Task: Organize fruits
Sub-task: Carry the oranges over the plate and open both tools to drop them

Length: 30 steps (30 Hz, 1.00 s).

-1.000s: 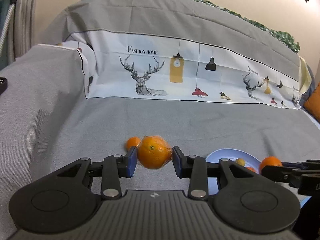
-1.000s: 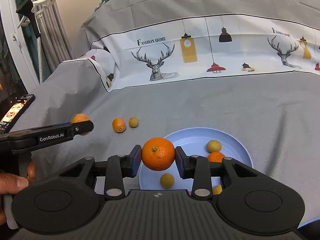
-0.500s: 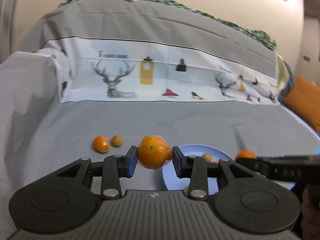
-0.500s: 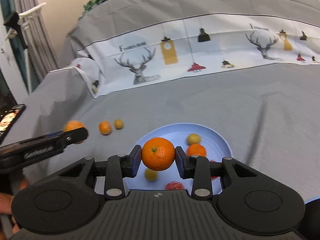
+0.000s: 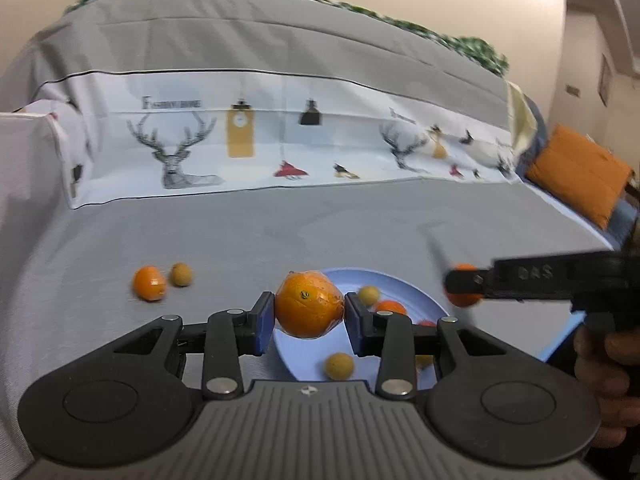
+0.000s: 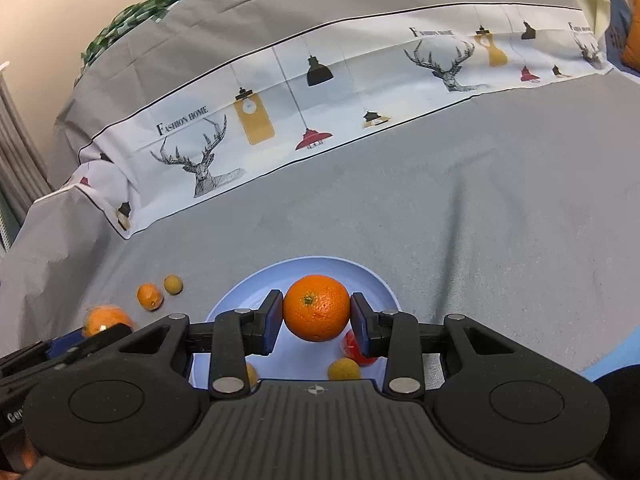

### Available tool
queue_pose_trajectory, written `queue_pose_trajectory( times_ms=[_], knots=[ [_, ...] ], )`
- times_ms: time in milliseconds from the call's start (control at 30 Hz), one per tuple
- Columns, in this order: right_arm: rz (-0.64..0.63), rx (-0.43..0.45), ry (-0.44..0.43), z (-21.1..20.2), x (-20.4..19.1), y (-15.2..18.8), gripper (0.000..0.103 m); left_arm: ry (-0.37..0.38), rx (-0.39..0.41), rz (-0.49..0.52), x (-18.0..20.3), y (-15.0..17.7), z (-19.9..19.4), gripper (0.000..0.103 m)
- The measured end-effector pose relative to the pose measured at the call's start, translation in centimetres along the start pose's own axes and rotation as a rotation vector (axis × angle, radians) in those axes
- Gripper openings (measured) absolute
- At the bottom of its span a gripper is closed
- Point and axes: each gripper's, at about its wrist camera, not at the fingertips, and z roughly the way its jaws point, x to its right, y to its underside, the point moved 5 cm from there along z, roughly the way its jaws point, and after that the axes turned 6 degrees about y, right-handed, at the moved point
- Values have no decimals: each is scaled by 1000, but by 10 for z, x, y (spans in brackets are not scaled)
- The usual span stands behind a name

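My left gripper [image 5: 309, 312] is shut on a plastic-wrapped orange [image 5: 309, 305], held above the near left edge of the blue plate [image 5: 416, 298]. My right gripper [image 6: 316, 316] is shut on a smooth orange [image 6: 317, 307], held over the same blue plate [image 6: 256, 292]. The plate holds small yellow-green fruits [image 5: 339, 365], a small orange fruit [image 5: 391, 307] and a red fruit [image 6: 351, 345]. The right gripper with its orange also shows in the left wrist view [image 5: 464, 290]. The left gripper's orange shows in the right wrist view [image 6: 105, 319].
A small orange [image 5: 149, 282] and a yellow-green fruit [image 5: 181, 274] lie on the grey sofa cover [image 5: 280, 232] left of the plate; they also show in the right wrist view [image 6: 150, 297]. A printed white cloth band [image 6: 320, 92] covers the backrest. An orange cushion [image 5: 576, 176] sits far right.
Both grippers have moved over the plate while holding their oranges. The left view has swung right, so the plate sits more central. The right gripper has come lower over the plate.
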Motion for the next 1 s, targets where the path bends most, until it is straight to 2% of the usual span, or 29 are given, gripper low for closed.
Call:
queue_pose_trajectory(
  times_ms=[367, 700, 1000],
  knots=[
    [-68, -17, 8, 13, -11, 4, 38, 54, -72, 148, 33, 23, 33, 41],
    [-163, -16, 0, 14, -26, 9, 38, 57, -79, 153, 33, 25, 34, 42],
    [-167, -24, 0, 15, -26, 10, 38, 51, -86, 153, 33, 25, 35, 42]
  ],
)
